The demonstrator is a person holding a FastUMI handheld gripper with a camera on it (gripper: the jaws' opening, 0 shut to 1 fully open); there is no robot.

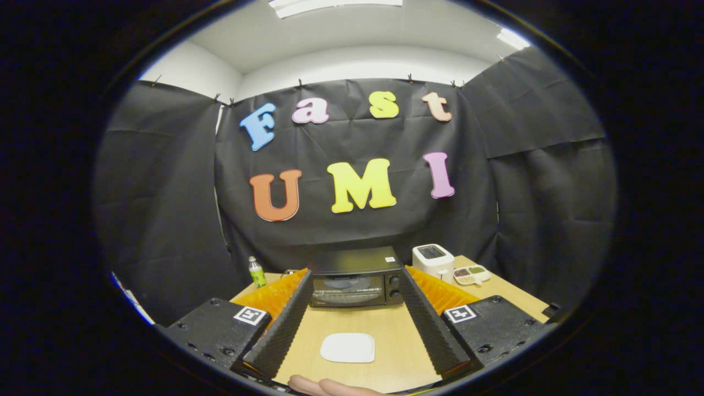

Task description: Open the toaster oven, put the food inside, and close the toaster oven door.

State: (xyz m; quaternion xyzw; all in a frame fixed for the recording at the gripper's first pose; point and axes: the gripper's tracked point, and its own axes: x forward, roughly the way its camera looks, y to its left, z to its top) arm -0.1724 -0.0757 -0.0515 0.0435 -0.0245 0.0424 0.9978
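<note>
A black toaster oven (pixel 355 280) stands on the wooden table (pixel 396 330) against the booth wall, with its glass door closed and two knobs on its right side. My gripper (pixel 355 271) is held above the table, open wide, its two fingers (pixel 286 324) framing the oven, which sits just beyond their tips. A flat white rounded-square plate (pixel 347 347) lies on the table between the fingers, nearer to me than the oven. I cannot make out any food on it.
A white toaster (pixel 433 259) stands right of the oven, with a small divided dish (pixel 471 274) of dark and green bits beside it. A green bottle (pixel 256 271) stands left of the oven. Part of a person's hand (pixel 330 388) shows at the table's near edge.
</note>
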